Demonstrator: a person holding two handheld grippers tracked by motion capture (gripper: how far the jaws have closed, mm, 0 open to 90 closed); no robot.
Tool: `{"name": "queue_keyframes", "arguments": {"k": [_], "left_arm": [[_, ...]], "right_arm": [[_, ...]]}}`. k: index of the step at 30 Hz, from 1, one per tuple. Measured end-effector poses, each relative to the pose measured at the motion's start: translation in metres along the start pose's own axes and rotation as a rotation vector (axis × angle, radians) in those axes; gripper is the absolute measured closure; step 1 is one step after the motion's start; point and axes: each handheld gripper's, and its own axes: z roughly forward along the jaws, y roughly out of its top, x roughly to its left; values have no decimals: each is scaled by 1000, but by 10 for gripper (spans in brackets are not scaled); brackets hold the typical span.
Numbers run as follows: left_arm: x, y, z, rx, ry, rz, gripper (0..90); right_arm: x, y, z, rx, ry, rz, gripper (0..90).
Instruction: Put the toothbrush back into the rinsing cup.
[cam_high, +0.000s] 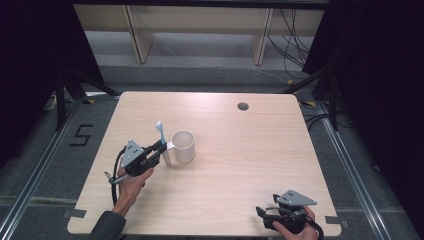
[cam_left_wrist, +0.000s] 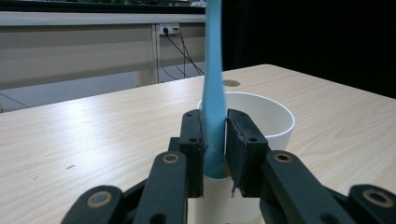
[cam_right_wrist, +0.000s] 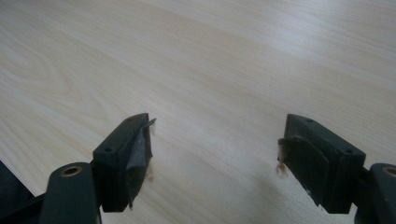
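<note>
Left gripper (cam_high: 161, 148) has its jaws clamped on a blue toothbrush (cam_high: 161, 135), held upright with the bristle head at the top. In the left gripper view the handle (cam_left_wrist: 214, 93) sits pinched between both pads, rising out of frame. White cup (cam_high: 183, 146) stands just beside it on the bench (cam_high: 240, 150), left of centre; toothbrush looks to be at the cup's near side (can't tell if its lower end is inside the cup or against the wall). Right gripper (cam_high: 261, 212) sits low at the bench's near right corner, well apart from the cup, jaws spread wide with nothing between them, bare wood below (cam_right_wrist: 215, 93).
</note>
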Motion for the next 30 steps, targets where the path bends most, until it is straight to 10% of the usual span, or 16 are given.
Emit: {"name": "queue_keyframes", "arguments": {"k": [30], "left_arm": [[1, 11, -15, 45, -16, -72, 356]], "right_arm": [[-2, 1, -1, -10, -21, -24, 251]]}}
